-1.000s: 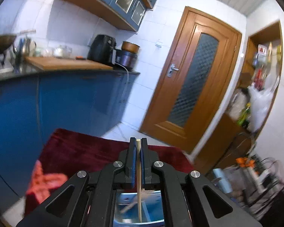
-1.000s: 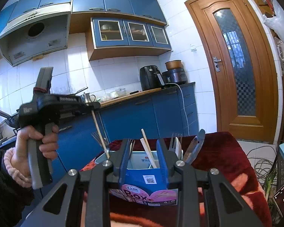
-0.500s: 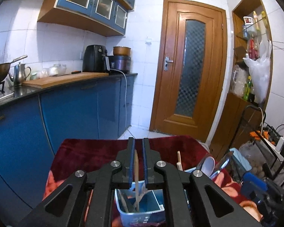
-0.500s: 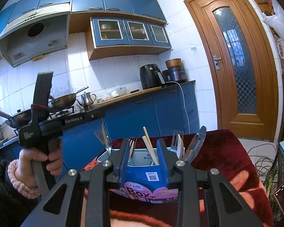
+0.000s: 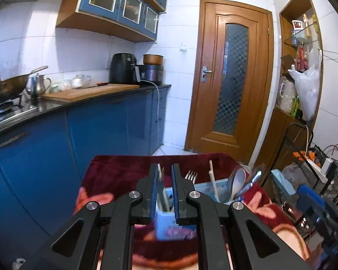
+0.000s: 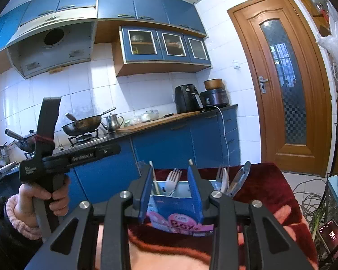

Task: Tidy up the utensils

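Note:
A light blue cardboard box (image 5: 169,225) divided into compartments stands on the red blanket (image 5: 115,173). It holds chopsticks (image 5: 214,186), forks (image 5: 191,175) and spoons (image 5: 238,180). My left gripper (image 5: 164,173) hovers just behind the box's left compartment, jaws slightly apart and empty. My right gripper (image 6: 170,177) is open, its fingers to either side of the same box (image 6: 175,204) without touching it. In that view a white plastic fork (image 6: 172,178), a chopstick (image 6: 153,175) and metal spoons (image 6: 238,177) stick up from the box.
Blue kitchen cabinets with a counter (image 5: 90,94) run along the left. A wooden door (image 5: 232,78) is at the back. A wire rack with cables (image 5: 315,175) stands on the right. The left gripper's handle in a hand (image 6: 45,162) is at the left of the right wrist view.
My left gripper let go of the chopstick into the box, opened slightly, and dropped back level behind the box. My right gripper opened wider around the box.

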A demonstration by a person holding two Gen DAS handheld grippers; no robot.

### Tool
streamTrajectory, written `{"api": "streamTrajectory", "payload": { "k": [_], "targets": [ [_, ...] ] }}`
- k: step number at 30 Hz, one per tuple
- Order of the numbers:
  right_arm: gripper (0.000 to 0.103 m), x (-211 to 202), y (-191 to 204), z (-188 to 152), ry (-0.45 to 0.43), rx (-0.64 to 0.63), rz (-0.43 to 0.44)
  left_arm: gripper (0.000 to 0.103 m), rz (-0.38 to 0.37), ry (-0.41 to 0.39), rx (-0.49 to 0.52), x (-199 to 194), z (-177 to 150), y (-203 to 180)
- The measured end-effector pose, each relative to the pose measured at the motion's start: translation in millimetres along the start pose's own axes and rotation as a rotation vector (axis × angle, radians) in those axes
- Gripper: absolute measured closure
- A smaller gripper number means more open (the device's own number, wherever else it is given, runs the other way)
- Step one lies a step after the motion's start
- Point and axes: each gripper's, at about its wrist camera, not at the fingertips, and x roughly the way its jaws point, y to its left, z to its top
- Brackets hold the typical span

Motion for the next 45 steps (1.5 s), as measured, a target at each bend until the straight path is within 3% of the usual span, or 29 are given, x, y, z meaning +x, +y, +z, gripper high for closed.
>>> {"api": "streamTrajectory", "payload": {
  "k": [6,9,12,16,26,36,45],
  "targets": [
    [0.063,-31,26,-2,0.008,-0.038,0.0,0.091,0.023,0.031,-0.022,-45,-26,2],
    [0.058,-43,33,-7,0.005,-0.043,-0.014,0.091,0.041,0.01,-0.031,-63,-44,3],
    [0.056,-52,32,-21,0.021,-0.042,-0.041,0.091,0.062,0.0,-0.041,-74,-64,3],
    [0.046,-58,25,-45,0.052,-0.03,-0.074,0.09,0.068,0.009,-0.067,-79,-91,5],
    [0.026,-54,1,-92,0.112,-0.026,-0.201,0.053,0.136,0.009,-0.043,-58,-146,2],
    [0.021,-41,-16,-129,0.137,0.01,-0.267,0.051,0.159,0.023,-0.055,-38,-187,-6],
    [0.017,-41,-21,-141,0.123,0.017,-0.285,0.051,0.199,0.004,-0.051,-33,-199,-6]
  ]
}}
